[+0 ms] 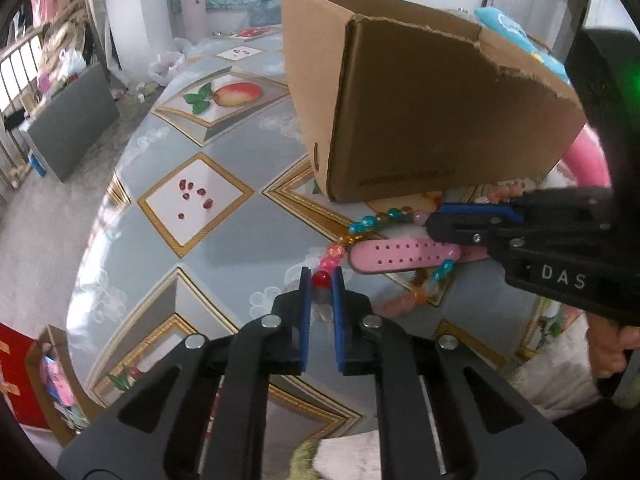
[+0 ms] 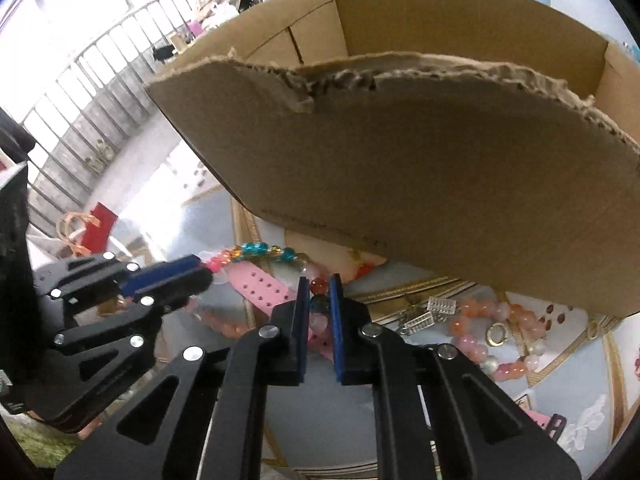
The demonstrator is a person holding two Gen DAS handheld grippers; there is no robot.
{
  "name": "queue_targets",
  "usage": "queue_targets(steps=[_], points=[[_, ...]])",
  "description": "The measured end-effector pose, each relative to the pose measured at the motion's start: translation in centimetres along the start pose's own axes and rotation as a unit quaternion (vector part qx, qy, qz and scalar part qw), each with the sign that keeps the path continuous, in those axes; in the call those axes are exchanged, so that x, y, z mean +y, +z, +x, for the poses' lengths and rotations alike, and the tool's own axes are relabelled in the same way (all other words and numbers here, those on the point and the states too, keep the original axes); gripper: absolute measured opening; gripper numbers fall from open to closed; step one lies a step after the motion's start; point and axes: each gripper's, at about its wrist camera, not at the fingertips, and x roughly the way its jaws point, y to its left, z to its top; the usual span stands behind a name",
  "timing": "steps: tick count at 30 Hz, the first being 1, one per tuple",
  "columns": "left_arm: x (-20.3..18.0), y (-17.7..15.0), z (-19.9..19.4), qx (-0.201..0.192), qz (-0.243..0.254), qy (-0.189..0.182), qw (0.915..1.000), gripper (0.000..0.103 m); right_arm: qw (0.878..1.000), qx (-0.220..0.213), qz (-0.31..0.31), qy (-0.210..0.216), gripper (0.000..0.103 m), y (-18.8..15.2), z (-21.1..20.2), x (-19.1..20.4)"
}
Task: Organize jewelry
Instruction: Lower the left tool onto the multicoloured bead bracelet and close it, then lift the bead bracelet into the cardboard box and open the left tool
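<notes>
Pinching one bead necklace (image 1: 362, 226) — left tool (image 1: 321, 280) and right tool (image 2: 319, 286), hairclips (image 2: 430, 316) apparently right-view only.

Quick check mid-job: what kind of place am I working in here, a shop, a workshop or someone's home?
Most likely a lived-in home, not a shop. The table wears a fruit-print household cover, a metal railing with clothing hung beyond it shows behind, and a water jug stands by the far wall.

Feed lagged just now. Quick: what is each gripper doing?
Left gripper: closed on a red bead of the multicoloured bead bracelet.
Right gripper: closed on the same bracelet, across the pink strap.
</notes>
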Motion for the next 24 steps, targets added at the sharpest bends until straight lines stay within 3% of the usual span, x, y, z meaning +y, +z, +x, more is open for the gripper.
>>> queue_targets(steps=[7, 13, 17, 20, 24], points=[[1.0, -0.1, -3.0, -0.024, -0.048, -0.041, 0.9977, 0.009, 0.999, -0.024, -0.021, 0.024, 0.010, -0.1, -1.8, 1.2], [1.1, 2.2, -7.9, -0.077, -0.063, -0.084, 0.9915, 0.009, 0.995, -0.067, -0.047, 0.056, 0.010, 1.6, -6.3, 2.2], [0.1, 6.5, -11.2, -0.134, -0.031, -0.102, 0.9853, 0.009, 0.989, -0.113, -0.066, 0.071, 0.010, 4.5, -9.8, 2.7], [-0.8, 10.8, -11.7, -0.157, -0.014, -0.109, 0.9815, 0.009, 0.986, -0.137, -0.066, 0.070, 0.010, 7.9, -11.4, 1.3], [-1.7, 16.3, -7.9, -0.126, -0.001, -0.098, 0.9871, 0.009, 0.991, -0.099, -0.032, 0.080, 0.010, 13.5, -9.2, -2.6]])
